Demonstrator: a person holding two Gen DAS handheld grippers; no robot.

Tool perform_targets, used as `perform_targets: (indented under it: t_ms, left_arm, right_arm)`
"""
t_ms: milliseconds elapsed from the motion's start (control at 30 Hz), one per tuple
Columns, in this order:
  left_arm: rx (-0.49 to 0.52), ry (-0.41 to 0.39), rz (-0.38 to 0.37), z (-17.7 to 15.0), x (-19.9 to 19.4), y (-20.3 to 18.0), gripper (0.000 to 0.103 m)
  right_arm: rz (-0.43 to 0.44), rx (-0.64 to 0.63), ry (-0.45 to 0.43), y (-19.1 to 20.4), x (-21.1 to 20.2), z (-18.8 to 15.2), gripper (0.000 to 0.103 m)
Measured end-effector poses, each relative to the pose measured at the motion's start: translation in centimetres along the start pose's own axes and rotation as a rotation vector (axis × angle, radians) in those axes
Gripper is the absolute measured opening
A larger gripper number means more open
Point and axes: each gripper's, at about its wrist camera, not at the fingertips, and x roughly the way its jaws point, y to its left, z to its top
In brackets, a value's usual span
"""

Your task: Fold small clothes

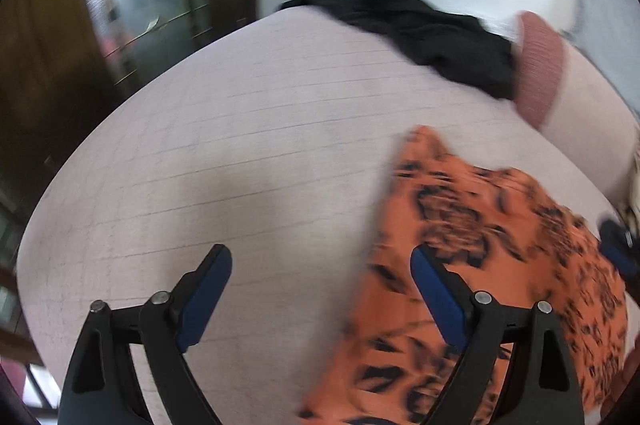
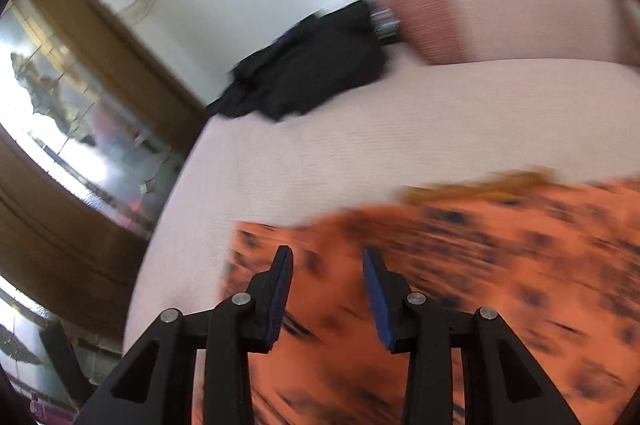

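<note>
Hovering above the pale pink bed cover (image 1: 240,145), the left gripper (image 1: 320,289) is spread wide, nothing between its blue pads; one finger hangs over bare cover, the other over the edge of the orange black-patterned garment (image 1: 500,245). Right gripper (image 2: 326,289) angled down over the same garment (image 2: 480,285), fingers parted, gripping nothing. Garment lies on the near side of the cover, blurred. Black clothing (image 1: 432,41) heaped at the far edge, beside a pink ribbed cushion (image 1: 540,65).

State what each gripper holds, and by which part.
Nothing: left gripper and right gripper both stand open above the orange patterned garment.
</note>
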Motion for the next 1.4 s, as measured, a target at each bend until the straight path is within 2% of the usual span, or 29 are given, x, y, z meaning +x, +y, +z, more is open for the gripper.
perform_targets:
  t_ms: [133,233,400,467,567,633,700,800,867,933,967,1000,1167,1367,1400]
  left_arm:
    - [0.098,0.011,-0.064,-1.1,-0.5,-3.8,0.091]
    - [0.16,0.034,-0.078,-2.2,-0.4,-5.9,0.091]
    - [0.199,0.044,-0.075,-4.0,-0.5,-9.0,0.091]
    - [0.238,0.04,-0.067,-4.8,-0.4,-10.1,0.091]
    - [0.313,0.092,-0.059,-6.3,1.0,-11.7,0.092]
    - [0.38,0.039,-0.006,-7.2,1.3,-12.4,0.098]
    - [0.38,0.035,0.009,-7.2,1.3,-12.5,0.101]
    - [0.311,0.077,-0.033,-6.6,2.1,-11.8,0.103]
    - [0.305,0.058,-0.036,-6.5,2.3,-11.8,0.103]
    - [0.312,0.037,-0.017,-6.6,2.3,-12.1,0.103]
    - [0.312,0.01,-0.01,-6.9,2.1,-12.2,0.103]
    - [0.312,-0.001,-0.013,-7.4,2.0,-12.0,0.103]
    - [0.334,0.065,-0.057,-6.9,1.3,-11.4,0.103]
    - [0.273,0.044,-0.069,-7.2,-1.7,-8.6,0.103]
    - [0.258,0.045,-0.05,-7.2,-1.8,-8.0,0.103]
  right_arm:
    - [-0.15,0.062,-0.054,-7.6,-8.7,-3.7,0.04]
    - [-0.192,0.165,-0.072,-12.4,-12.9,-6.5,0.04]
    - [-0.26,0.234,-0.066,-16.2,-14.3,-9.7,0.04]
    - [-0.259,0.243,-0.051,-17.3,-14.0,-10.6,0.041]
    - [-0.239,0.261,0.013,-19.3,-12.4,-11.7,0.046]
    - [-0.212,0.257,0.006,-19.5,-13.0,-11.5,0.045]
    - [-0.19,0.274,-0.02,-19.5,-13.7,-11.0,0.045]
    - [-0.174,0.266,-0.092,-19.3,-15.1,-10.2,0.045]
    - [-0.161,0.291,-0.11,-19.6,-15.4,-10.1,0.047]
    - [-0.171,0.358,-0.064,-20.8,-14.3,-10.4,0.055]
    - [-0.168,0.386,-0.026,-21.5,-13.5,-10.6,0.056]
    - [-0.156,0.392,-0.024,-21.7,-13.1,-10.8,0.056]
    - [-0.221,0.296,-0.048,-19.7,-13.4,-10.3,0.056]
    - [-0.161,0.206,-0.162,-16.5,-15.0,-10.5,0.055]
    - [-0.138,0.189,-0.178,-15.8,-15.1,-10.5,0.055]
